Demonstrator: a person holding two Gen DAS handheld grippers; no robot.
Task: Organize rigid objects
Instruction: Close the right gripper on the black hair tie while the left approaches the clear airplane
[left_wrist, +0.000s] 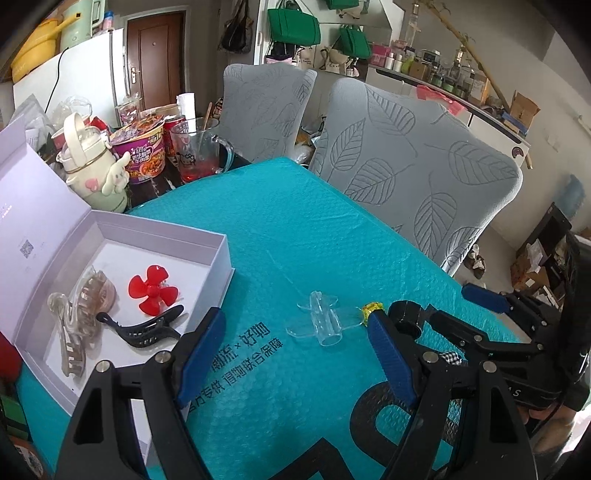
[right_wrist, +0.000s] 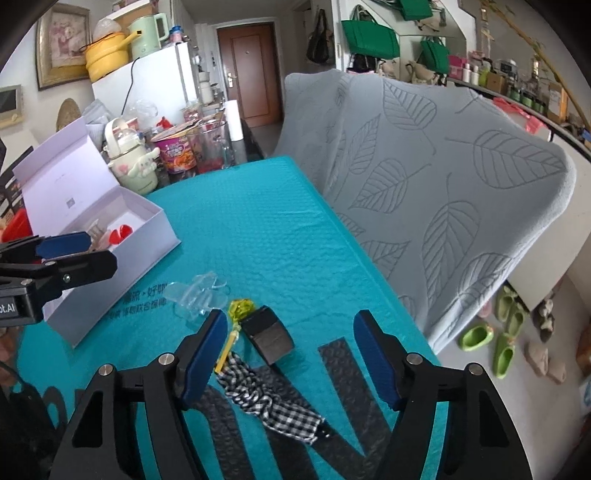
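Left tool (left_wrist: 295, 354): matte black frame, two angled arms, each ending in a flat blue pad (left_wrist: 201, 356) with a ribbed face. A round silver screw head sits at each arm pivot, two per side. Triangular cut-outs in the black side plates.

Right tool (right_wrist: 290, 356): same build, black arms, blue fingers (right_wrist: 203, 360), silver pivot screws. Seen from the left wrist camera, its black body carries pale lettering, only partly legible.

From the right wrist camera, the left tool's block shows a white-lettered label, cut off at the frame edge.
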